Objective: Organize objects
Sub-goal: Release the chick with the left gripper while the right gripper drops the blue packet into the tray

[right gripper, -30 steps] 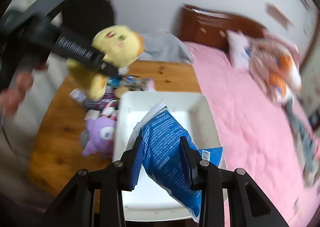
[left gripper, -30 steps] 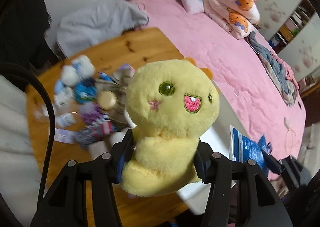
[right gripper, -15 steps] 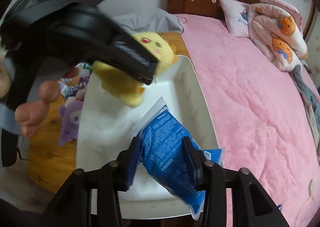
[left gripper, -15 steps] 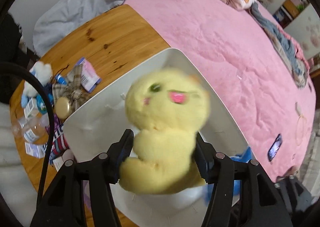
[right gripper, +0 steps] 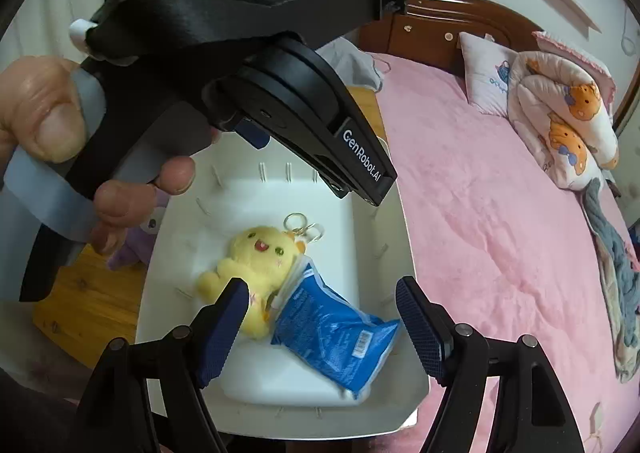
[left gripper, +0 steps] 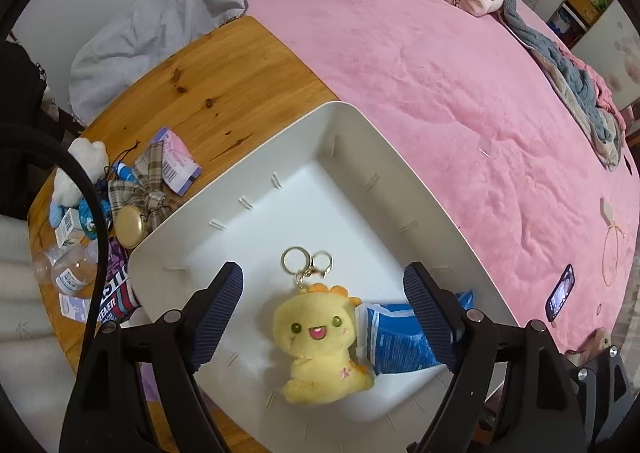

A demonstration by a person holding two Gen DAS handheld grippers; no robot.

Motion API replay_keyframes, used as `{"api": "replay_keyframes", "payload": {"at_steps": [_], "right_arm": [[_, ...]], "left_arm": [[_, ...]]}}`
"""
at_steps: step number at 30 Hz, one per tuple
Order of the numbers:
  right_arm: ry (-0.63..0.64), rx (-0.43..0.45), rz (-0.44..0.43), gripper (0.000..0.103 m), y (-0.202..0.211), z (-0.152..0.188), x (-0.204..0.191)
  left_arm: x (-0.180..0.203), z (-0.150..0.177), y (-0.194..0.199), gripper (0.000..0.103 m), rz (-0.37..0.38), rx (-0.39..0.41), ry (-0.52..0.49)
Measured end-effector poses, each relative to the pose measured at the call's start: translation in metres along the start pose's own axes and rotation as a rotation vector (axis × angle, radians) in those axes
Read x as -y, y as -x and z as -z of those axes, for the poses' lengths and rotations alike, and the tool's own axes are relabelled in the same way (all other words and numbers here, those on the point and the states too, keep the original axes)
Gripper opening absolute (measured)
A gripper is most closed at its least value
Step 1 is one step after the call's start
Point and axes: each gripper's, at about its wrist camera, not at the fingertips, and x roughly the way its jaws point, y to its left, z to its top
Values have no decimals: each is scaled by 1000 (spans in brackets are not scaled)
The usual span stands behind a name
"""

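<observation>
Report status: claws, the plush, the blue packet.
Both claws, left and right, open, empty. Yellow plush and blue packet lie touching in white bin. Nothing blocking.

Yellow plush (left gripper: 320, 341) with gold key rings (left gripper: 307, 260), face up on the floor of the white bin (left gripper: 360, 125). Blue packet (right gripper: 338, 337) flat beside it, one end touching the plush's side. Bin on the wooden table (left gripper: 208, 69).
</observation>
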Motion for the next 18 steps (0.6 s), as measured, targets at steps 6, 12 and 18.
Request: {"api": "replay_keyframes", "payload": {"at_steps": [6, 12, 18], "right_arm": [[30, 10, -18, 77, 3, -9, -8], [57, 36, -17, 77, 13, -18, -22], [90, 73, -3, 77, 27, -26, -41]], "left_arm": [[-14, 8, 20, 85, 1, 28, 26], [-31, 20, 47, 85, -26, 72, 48], [-52, 39, 81, 85, -57, 143, 62]]}}
